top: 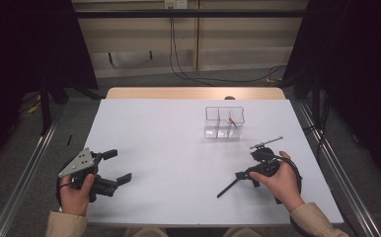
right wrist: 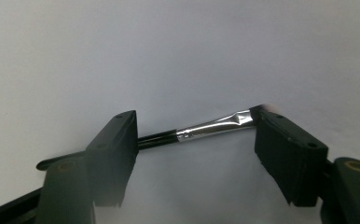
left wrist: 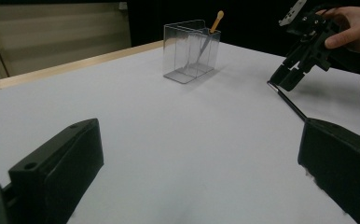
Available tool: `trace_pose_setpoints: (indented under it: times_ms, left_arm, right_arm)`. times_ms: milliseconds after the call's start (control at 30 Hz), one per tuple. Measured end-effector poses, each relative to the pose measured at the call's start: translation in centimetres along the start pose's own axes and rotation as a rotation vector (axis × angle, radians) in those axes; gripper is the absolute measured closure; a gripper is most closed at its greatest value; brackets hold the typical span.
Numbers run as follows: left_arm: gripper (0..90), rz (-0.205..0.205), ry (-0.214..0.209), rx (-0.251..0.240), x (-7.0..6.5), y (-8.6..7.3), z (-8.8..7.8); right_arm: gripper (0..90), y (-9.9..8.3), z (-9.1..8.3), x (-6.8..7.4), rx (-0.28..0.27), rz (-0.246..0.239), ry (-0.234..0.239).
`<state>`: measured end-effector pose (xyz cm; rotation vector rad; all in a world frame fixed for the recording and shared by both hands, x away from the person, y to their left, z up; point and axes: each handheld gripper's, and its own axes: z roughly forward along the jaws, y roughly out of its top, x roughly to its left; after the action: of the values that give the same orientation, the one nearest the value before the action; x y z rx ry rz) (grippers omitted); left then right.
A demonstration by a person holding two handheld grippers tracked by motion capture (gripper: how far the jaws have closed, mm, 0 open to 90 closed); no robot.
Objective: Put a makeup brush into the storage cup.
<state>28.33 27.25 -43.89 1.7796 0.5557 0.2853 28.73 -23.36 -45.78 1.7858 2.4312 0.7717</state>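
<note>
A thin black brush [top: 228, 187] with a silver ferrule [right wrist: 215, 125] lies flat on the white table [top: 169, 148], at the front right. My right gripper [top: 250, 166] is down over it, open. Its jaws stand wide apart with the brush running crosswise between them, the bristle end at the right jaw [right wrist: 194, 135]. The left gripper view shows that right gripper [left wrist: 287, 77] with its tips at the brush's dark handle [left wrist: 287, 100]. My left gripper [top: 118, 166] rests at the front left, open and with nothing in it [left wrist: 201, 140].
A clear plastic holder [top: 223, 123] with three compartments stands right of the table's middle, towards the back. An orange-handled tool [left wrist: 218, 21] leans in its right compartment. Bare white surface lies between the grippers. Metal rails run along both table sides.
</note>
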Motion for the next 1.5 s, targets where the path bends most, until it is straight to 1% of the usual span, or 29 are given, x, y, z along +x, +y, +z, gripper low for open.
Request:
trace_pose_setpoints:
  times_ms: [67, 100, 167, 200, 400, 433, 533, 567, 633, 733, 800, 867, 933, 967, 1000, 1067, 1133, 1167, 1200, 1300, 1333, 1367, 1433, 1500]
  left_arm:
    - [0.0, -0.001, -0.001, 0.0, 0.0, 0.0, 0.0]
    - [0.0, -0.001, -0.001, 0.0, 0.0, 0.0, 0.0]
    - [0.0, 0.001, 0.001, -0.001, 0.0, 0.0, 0.0]
    - [0.0, 0.0, 0.001, -0.001, 0.0, 0.0, 0.0]
    - [0.0, -0.002, 0.001, 0.0, 0.0, 0.0, 0.0]
    - [0.0, -0.003, 0.001, 0.0, 0.0, 0.0, 0.0]
    - [0.0, 0.001, 0.001, 0.002, 0.0, 0.0, 0.0]
    - [0.0, 0.0, 0.002, 0.002, 0.0, 0.0, 0.0]
    - [0.0, 0.001, 0.004, 0.003, 0.0, 0.0, 0.0]
    - [0.0, -0.002, 0.005, 0.003, 0.0, 0.0, 0.0]
    - [0.0, 0.001, 0.006, 0.002, 0.1, 0.0, -0.1]
    - [0.0, 0.004, 0.007, 0.003, 0.1, 0.0, -0.1]
    - [0.0, 0.003, 0.008, 0.003, 0.1, 0.0, -0.2]
    - [0.0, 0.002, 0.009, 0.003, 0.1, 0.0, -0.2]
    - [0.0, -0.001, 0.01, 0.002, 0.1, 0.0, -0.2]
    - [0.0, 0.0, 0.01, 0.002, 0.1, 0.0, -0.2]
    - [0.0, 0.001, 0.01, 0.004, 0.1, 0.0, -0.2]
    - [0.0, -0.001, 0.01, 0.004, 0.1, -0.1, -0.2]
    - [0.0, -0.002, 0.01, 0.004, 0.1, -0.1, -0.1]
    - [0.0, 0.003, 0.01, 0.01, 0.2, -0.1, -0.1]
    - [0.0, 0.002, 0.008, 0.009, 0.2, -0.1, -0.1]
    - [0.0, 0.001, 0.008, 0.009, 0.2, -0.1, 0.0]
    - [0.0, 0.001, 0.008, 0.009, 0.2, -0.1, 0.0]
    - [0.0, 0.003, 0.01, 0.01, 0.2, -0.1, 0.0]
  right_arm:
    - [33.7, 0.1, 0.1, 0.2, 0.004, -0.011, -0.014]
    - [35.0, 0.2, 0.1, 0.2, 0.007, -0.029, -0.02]
    - [39.6, 0.3, 0.2, 0.4, 0.015, -0.044, -0.043]
    - [39.9, 0.3, 0.2, 0.4, 0.017, -0.059, -0.047]
    - [51.5, 0.4, 0.1, 0.4, 0.021, -0.082, -0.073]
    - [52.0, 0.4, 0.1, 0.4, 0.02, -0.08, -0.076]
    - [52.2, 0.5, 0.2, 0.2, 0.009, -0.063, -0.05]
    - [51.5, 0.5, 0.2, 0.3, 0.005, -0.048, -0.043]
    - [51.0, 0.7, 0.3, 0.4, 0.001, -0.047, -0.034]
    - [46.1, 1.0, 0.7, 0.7, -0.011, -0.039, -0.018]
    - [44.8, 1.2, 0.8, 1.0, -0.01, -0.028, -0.011]
    - [43.2, 1.4, 1.1, 1.2, -0.007, -0.054, -0.018]
    - [44.0, 1.6, 1.3, 1.6, -0.002, -0.079, -0.028]
    - [46.1, 1.7, 1.3, 1.8, 0.01, -0.091, -0.038]
    - [49.4, 1.8, 1.4, 1.9, 0.017, -0.116, -0.055]
    - [55.4, 1.9, 1.5, 2.0, 0.024, -0.145, -0.078]
    - [66.1, 2.1, 1.4, 1.9, 0.035, -0.176, -0.098]
    - [70.6, 2.2, 1.4, 1.9, 0.027, -0.168, -0.093]
    - [73.9, 2.2, 1.5, 1.7, 0.028, -0.179, -0.092]
    - [78.9, 2.4, 1.5, 1.5, 0.033, -0.186, -0.093]
    - [80.7, 2.5, 1.5, 1.5, 0.037, -0.188, -0.089]
    - [82.5, 2.6, 1.5, 1.4, 0.033, -0.191, -0.073]
    - [84.1, 2.8, 1.6, 1.4, 0.044, -0.191, -0.071]
    - [84.3, 3.1, 1.8, 1.3, 0.041, -0.194, -0.068]
